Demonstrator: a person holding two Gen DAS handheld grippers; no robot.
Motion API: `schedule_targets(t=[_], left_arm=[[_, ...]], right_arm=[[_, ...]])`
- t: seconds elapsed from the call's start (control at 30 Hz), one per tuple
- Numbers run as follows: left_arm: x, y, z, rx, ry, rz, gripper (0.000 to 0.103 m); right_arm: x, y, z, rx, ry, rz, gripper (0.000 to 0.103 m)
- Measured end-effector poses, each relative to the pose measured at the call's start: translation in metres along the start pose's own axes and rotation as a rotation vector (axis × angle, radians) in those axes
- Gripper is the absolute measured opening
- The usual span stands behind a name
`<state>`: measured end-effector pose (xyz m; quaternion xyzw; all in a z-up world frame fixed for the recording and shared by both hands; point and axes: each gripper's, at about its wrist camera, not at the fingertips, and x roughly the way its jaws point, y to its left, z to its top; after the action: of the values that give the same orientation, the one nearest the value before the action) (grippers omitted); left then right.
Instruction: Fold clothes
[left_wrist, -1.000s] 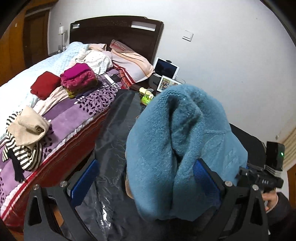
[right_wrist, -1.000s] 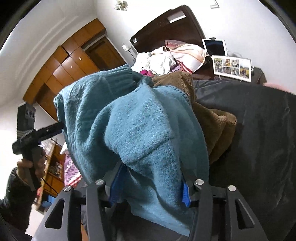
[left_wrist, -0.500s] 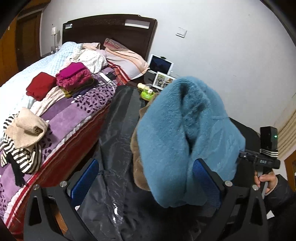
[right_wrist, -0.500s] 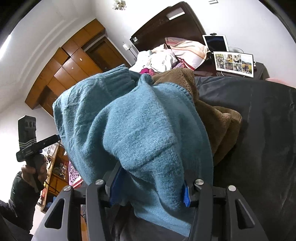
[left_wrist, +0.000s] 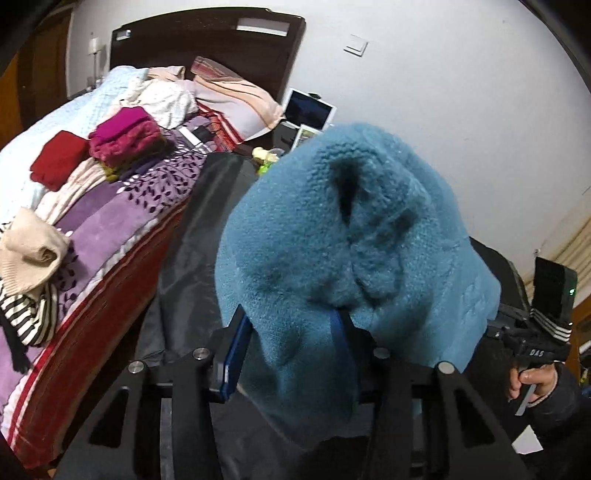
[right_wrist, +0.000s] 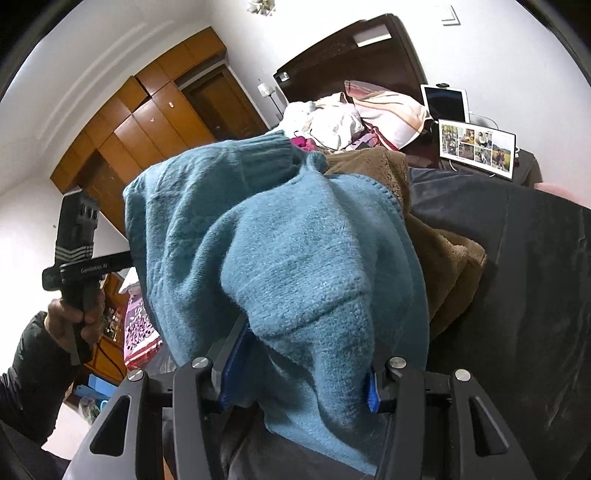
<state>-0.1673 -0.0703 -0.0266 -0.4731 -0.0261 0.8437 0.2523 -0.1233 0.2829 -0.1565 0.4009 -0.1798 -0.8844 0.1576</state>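
Note:
A teal knit sweater (left_wrist: 332, 240) hangs bunched between both grippers above the black-covered table (left_wrist: 184, 266). My left gripper (left_wrist: 290, 350) is shut on a thick fold of it; both blue pads press into the knit. In the right wrist view the same teal sweater (right_wrist: 295, 251) fills the middle, and my right gripper (right_wrist: 303, 376) is shut on its lower edge. A brown fleece garment (right_wrist: 450, 258) lies on the black table (right_wrist: 535, 280) just behind the sweater. Each hand-held gripper also shows in the other's view: the right gripper body (left_wrist: 543, 325), the left gripper body (right_wrist: 77, 254).
A bed (left_wrist: 110, 229) runs along the left with a red folded garment (left_wrist: 59, 158), a magenta stack (left_wrist: 125, 140), a cream sweater (left_wrist: 29, 251) and a striped garment (left_wrist: 29, 314). A tablet (right_wrist: 445, 103) and a photo frame (right_wrist: 476, 147) stand by the headboard. Wooden wardrobes (right_wrist: 147, 122) stand behind.
My left gripper went from wide open to shut on the teal sweater. The sweater now sits closer to and higher in the left view. The right grip is unchanged.

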Motion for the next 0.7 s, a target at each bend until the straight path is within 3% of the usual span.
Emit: schedule_targets(t=[0.03,0.13,0.2,0.23,0.27,0.37,0.5,0.7], left_arm=[[0.003,0.002,0.002,-0.008,0.007,-0.004,0.061],[0.009,0.005,0.003,-0.028,0.019,0.001,0.061],[0.008,0.002,0.002,-0.036,0.011,0.025,0.053],[0.006,0.000,0.001,-0.038,0.005,0.043,0.040],[0.003,-0.002,0.000,-0.041,-0.004,0.060,0.030],[-0.009,-0.006,-0.004,-0.055,-0.032,0.101,0.017],[-0.035,-0.019,-0.014,-0.048,-0.081,0.124,0.014],[-0.064,-0.063,-0.033,0.027,-0.110,0.084,0.014]], right_arm=[[0.000,0.001,0.000,-0.005,-0.002,-0.005,0.053],[0.000,0.004,0.000,-0.020,-0.006,-0.019,0.053],[0.000,0.006,0.001,-0.030,-0.009,-0.029,0.050],[0.000,0.007,0.001,-0.035,-0.011,-0.034,0.046],[-0.004,0.013,0.000,-0.065,-0.025,-0.060,0.041],[-0.020,0.035,-0.004,-0.185,-0.081,-0.167,0.030],[-0.042,0.065,-0.010,-0.345,-0.157,-0.309,0.022],[-0.103,0.108,-0.029,-0.591,-0.365,-0.553,0.021]])
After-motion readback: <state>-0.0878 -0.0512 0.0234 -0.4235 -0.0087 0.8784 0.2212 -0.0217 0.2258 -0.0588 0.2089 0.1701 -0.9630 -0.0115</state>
